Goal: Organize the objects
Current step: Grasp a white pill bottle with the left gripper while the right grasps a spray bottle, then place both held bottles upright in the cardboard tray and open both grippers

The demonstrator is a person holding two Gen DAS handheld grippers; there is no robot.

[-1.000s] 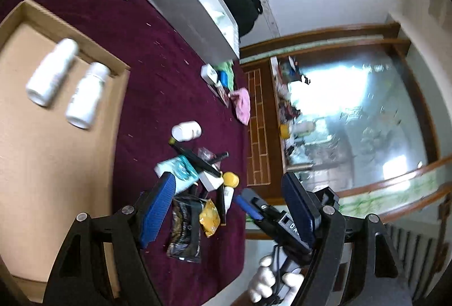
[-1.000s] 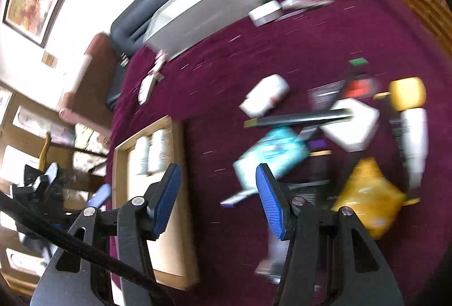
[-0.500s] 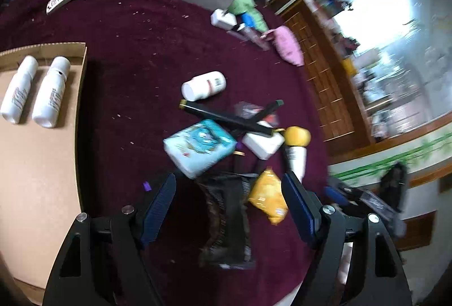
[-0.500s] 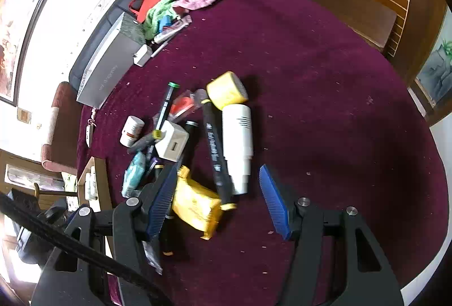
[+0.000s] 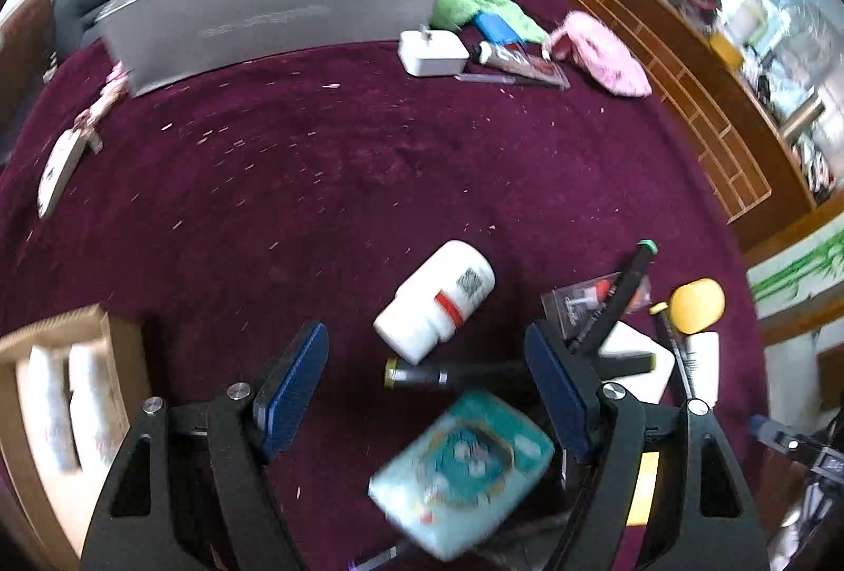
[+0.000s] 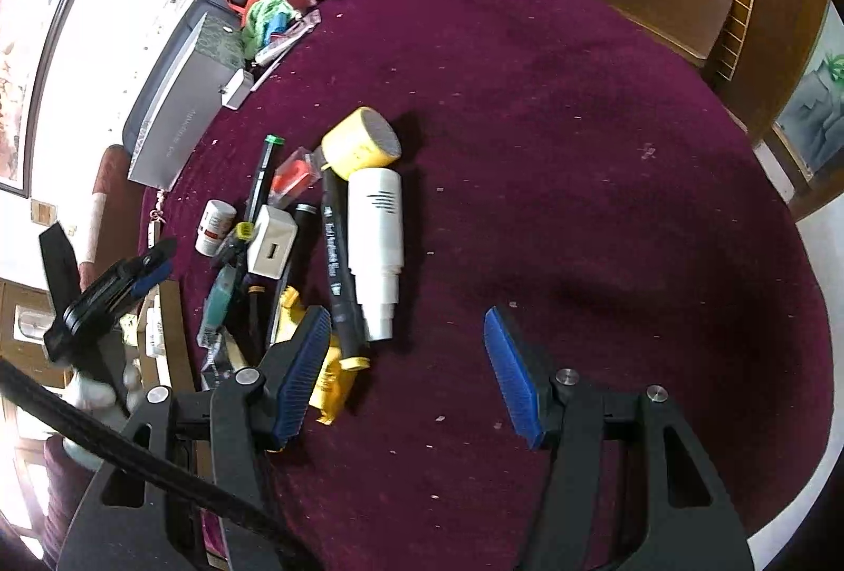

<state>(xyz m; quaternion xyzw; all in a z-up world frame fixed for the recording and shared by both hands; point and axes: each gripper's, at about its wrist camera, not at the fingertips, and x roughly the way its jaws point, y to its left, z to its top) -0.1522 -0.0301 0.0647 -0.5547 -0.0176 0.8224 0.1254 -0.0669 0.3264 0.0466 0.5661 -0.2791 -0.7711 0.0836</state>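
Note:
A heap of small items lies on the purple cloth. In the left wrist view my open, empty left gripper [image 5: 427,386] hovers just before a white pill bottle [image 5: 435,302], a black marker [image 5: 475,373] and a teal packet [image 5: 464,465]. A cardboard tray [image 5: 121,349] holding two white bottles [image 5: 68,407] sits at the lower left. In the right wrist view my open, empty right gripper [image 6: 406,370] hovers near a white tube with a yellow cap [image 6: 375,223], a black marker [image 6: 337,265], a yellow packet [image 6: 329,373] and a white adapter [image 6: 271,249].
A grey paper bag [image 5: 274,17] lies at the back with a white box [image 5: 432,51], green cloth [image 5: 475,1] and pink cloth [image 5: 601,54]. A keychain [image 5: 63,160] lies at the left. A wooden shelf [image 5: 712,123] borders the right edge.
The left gripper has swung lower and closer to the heap, the pill bottle now between its fingers' line. The right gripper has turned to face the heap and moved closer.

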